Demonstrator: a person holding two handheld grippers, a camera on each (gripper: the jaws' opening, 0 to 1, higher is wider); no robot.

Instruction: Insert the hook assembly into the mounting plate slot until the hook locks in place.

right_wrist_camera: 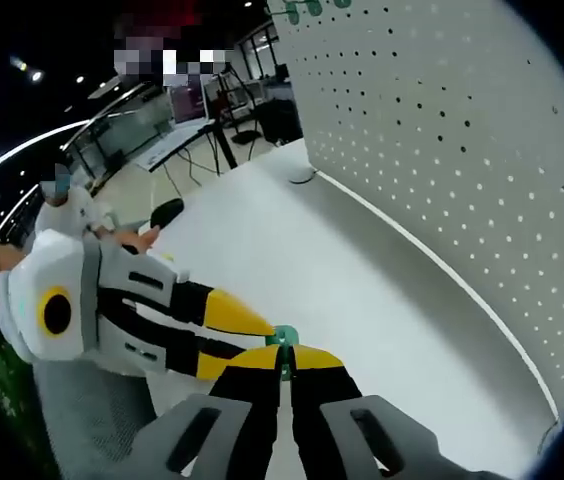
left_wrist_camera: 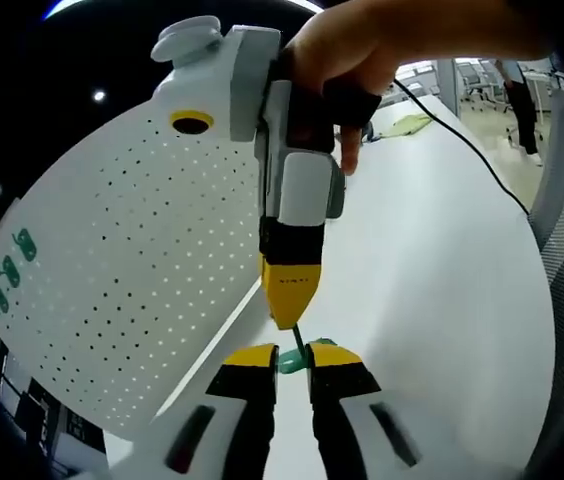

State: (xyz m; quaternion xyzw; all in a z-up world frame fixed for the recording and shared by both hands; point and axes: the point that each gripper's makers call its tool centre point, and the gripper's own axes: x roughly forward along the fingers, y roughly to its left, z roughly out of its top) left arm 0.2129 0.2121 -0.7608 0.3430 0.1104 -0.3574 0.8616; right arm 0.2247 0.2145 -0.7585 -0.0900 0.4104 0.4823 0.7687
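Both grippers meet at six o'clock: the left gripper (left_wrist_camera: 293, 358) clamps the green hook (left_wrist_camera: 293, 361), and the right gripper (right_wrist_camera: 284, 356) pinches it too, steadying it before the pegboard (left_wrist_camera: 122, 260).

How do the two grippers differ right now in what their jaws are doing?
The left gripper has a gap between its jaws, with a small green part lodged between the tips; the right gripper has its jaws pressed nearly together, pinching that green part. In the left gripper view, the left rises from below and the right comes down from above. Both have yellow tips on black fingers.
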